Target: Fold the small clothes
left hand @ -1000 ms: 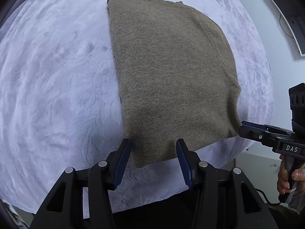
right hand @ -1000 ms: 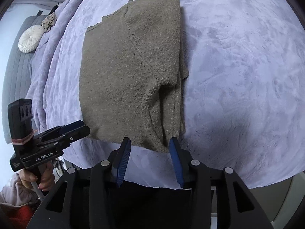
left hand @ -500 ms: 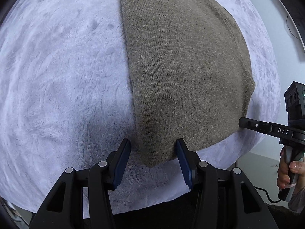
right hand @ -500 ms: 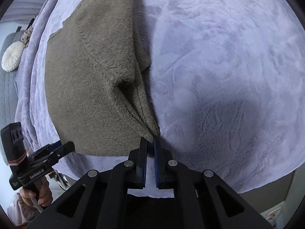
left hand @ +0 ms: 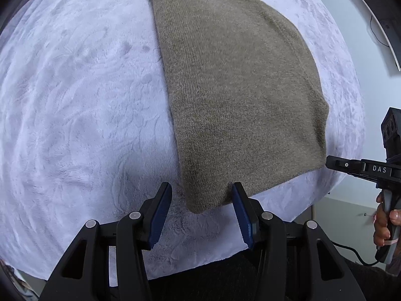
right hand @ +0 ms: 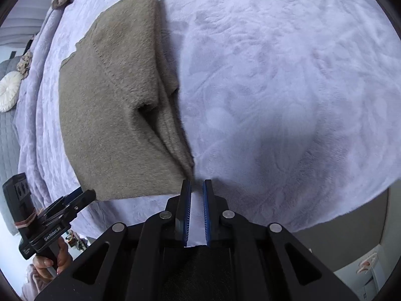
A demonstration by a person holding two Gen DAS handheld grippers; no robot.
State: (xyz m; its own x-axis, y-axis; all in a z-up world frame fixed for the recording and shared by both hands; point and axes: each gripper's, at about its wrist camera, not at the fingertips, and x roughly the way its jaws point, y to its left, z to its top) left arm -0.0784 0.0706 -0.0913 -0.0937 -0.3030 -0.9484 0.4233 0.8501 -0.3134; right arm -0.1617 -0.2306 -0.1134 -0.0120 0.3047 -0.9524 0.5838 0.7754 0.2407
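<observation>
A folded olive-brown knit sweater (left hand: 238, 95) lies on the lilac plush blanket (left hand: 75, 125). My left gripper (left hand: 200, 185) is open and points steeply down, its blue pads astride the sweater's near left corner without squeezing it. My right gripper (right hand: 197, 181) is shut to a thin slit just past the sweater's (right hand: 112, 105) near right corner, where the folded sleeve layers end. Only blanket shows in that slit. Each gripper appears in the other's view: the right one (left hand: 330, 161) at the sweater's right edge, the left one (right hand: 87, 193) at its near edge.
The blanket's (right hand: 288, 100) front edge drops off just below both grippers. A round white cushion (right hand: 10, 91) and a grey quilted surface lie far left. A dark screen (left hand: 383, 17) hangs on the wall at right. A hand (left hand: 386, 223) holds each grip handle.
My right gripper's jaws went from wide open to shut, and it rolled and slid right, to just off the sweater's corner. My left gripper stayed open at the same corner.
</observation>
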